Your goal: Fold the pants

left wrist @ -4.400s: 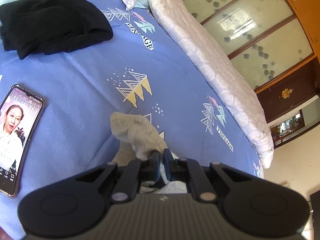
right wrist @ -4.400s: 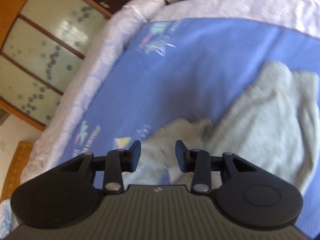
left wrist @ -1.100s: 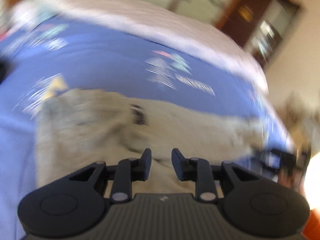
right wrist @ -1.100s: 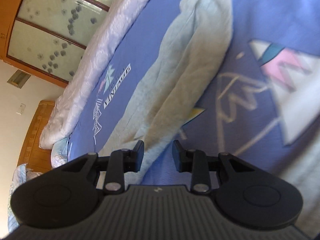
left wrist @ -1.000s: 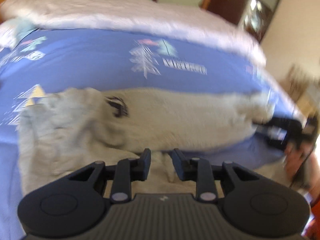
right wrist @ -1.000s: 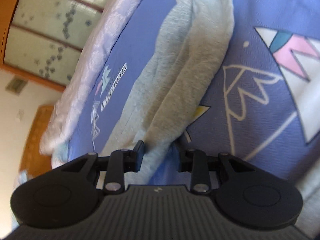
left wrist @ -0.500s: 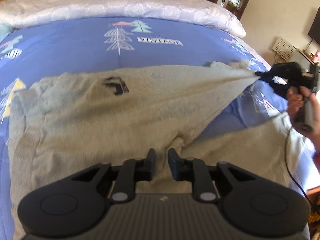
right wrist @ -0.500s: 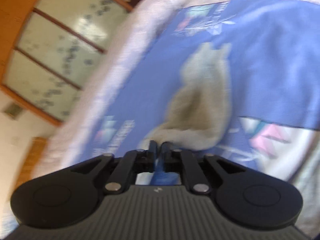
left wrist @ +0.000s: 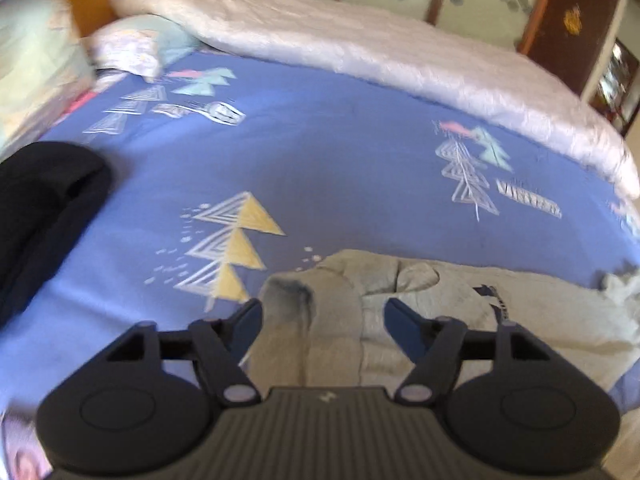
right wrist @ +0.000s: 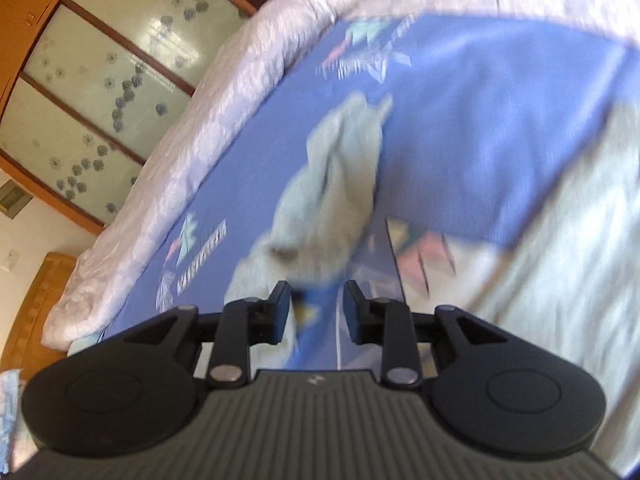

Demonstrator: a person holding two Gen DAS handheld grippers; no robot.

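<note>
Left gripper (left wrist: 323, 322) is gaping wide, jaws just opened, one pair of grey pants (left wrist: 440, 320) lying loose beneath, stretching rightward. Right gripper (right wrist: 316, 308) is parting too, gripping nothing, a leg (right wrist: 332, 200) running away ahead.

The grey sweatpants (left wrist: 460, 320) lie spread on the blue patterned bedsheet (left wrist: 340, 168), crumpled rather than flat. In the left wrist view the soft, fleecy fabric bunches into thick folds at its near-left end, with a dark smudge-like patch on one fold and a small dark mark further right. In the right wrist view, which is blurred, one rumpled part of the sweatpants (right wrist: 336, 200) runs away across the sheet in a narrow ridge, and a broader pale part lies along the right edge.
</note>
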